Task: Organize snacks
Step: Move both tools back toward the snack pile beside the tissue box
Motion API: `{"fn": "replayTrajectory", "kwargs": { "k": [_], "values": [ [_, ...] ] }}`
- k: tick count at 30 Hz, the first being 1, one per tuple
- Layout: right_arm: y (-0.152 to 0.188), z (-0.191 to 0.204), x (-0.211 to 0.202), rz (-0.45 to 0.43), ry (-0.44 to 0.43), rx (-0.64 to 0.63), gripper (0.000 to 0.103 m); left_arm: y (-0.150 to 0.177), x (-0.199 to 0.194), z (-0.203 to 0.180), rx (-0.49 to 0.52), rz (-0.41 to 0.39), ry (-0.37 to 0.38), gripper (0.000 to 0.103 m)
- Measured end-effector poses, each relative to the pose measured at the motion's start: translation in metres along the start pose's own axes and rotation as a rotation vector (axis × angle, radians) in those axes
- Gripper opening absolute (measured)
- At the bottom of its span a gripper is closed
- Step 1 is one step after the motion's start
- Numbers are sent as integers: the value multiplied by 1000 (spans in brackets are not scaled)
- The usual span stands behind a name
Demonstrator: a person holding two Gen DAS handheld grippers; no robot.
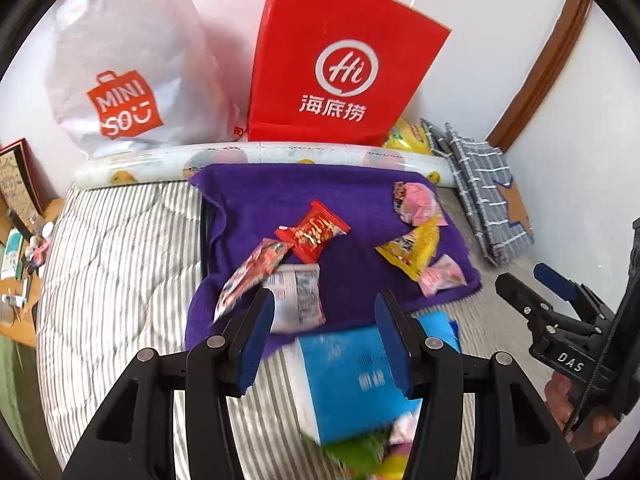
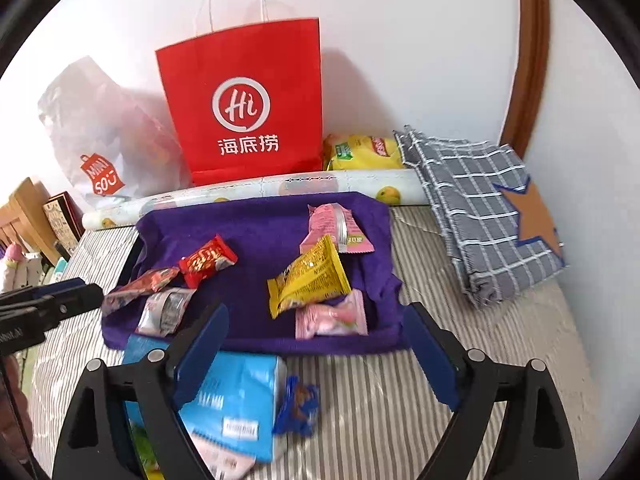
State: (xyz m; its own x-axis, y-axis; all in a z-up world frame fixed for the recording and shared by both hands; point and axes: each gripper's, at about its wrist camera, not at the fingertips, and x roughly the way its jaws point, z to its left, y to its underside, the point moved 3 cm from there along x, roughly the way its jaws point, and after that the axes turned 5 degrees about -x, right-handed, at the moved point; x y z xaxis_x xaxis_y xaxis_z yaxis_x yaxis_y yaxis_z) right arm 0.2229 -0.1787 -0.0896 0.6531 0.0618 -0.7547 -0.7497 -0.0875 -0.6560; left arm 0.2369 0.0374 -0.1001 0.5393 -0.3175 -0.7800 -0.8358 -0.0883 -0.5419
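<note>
Snacks are spread on a purple cloth [image 2: 256, 320] over a tray-like base on the striped bedding [image 2: 400, 400]. Left cluster: red packet [image 2: 207, 260], dark red wrapper [image 2: 148, 282], silver-white packet [image 2: 165, 310]. Right cluster: pink packet [image 2: 334, 230], yellow packet [image 2: 308, 282], small pink candy [image 2: 331, 316]. They are already loosely grouped by side.

A blue snack box [image 2: 234, 392] lies on the bedding just in front of the cloth edge, blurred; a small blue wrapper [image 2: 298, 404] lies beside it, off the cloth.

Left gripper [image 1: 326, 336] is held apart, empty, hovering over the blue snack box [image 1: 352, 384] and the cloth's near edge. Right gripper [image 2: 316, 350] is spread wide, empty, over the cloth's front edge.

Judged step: a next piece is being approached, likely the box or the stray blue wrapper. For a good grasp, the box should be straddled across its narrow faces and squeezed lightly, as cardboard may crush. Thin wrappers should be pinched at a crimped end, without snagging cloth.

Behind: red paper bag [image 2: 244, 108], white plastic bag [image 2: 100, 140], checked fabric [image 2: 488, 216].
</note>
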Motion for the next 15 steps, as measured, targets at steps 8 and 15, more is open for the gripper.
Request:
{"fn": "replayTrajectory", "kwargs": {
  "k": [8, 15],
  "values": [
    [21, 9, -48, -54, -16, 0, 91, 31, -49, 4, -11, -46, -5, 65],
    [37, 21, -78, -93, -11, -56, 91, 61, -74, 7, -22, -60, -18, 65]
  ]
}}
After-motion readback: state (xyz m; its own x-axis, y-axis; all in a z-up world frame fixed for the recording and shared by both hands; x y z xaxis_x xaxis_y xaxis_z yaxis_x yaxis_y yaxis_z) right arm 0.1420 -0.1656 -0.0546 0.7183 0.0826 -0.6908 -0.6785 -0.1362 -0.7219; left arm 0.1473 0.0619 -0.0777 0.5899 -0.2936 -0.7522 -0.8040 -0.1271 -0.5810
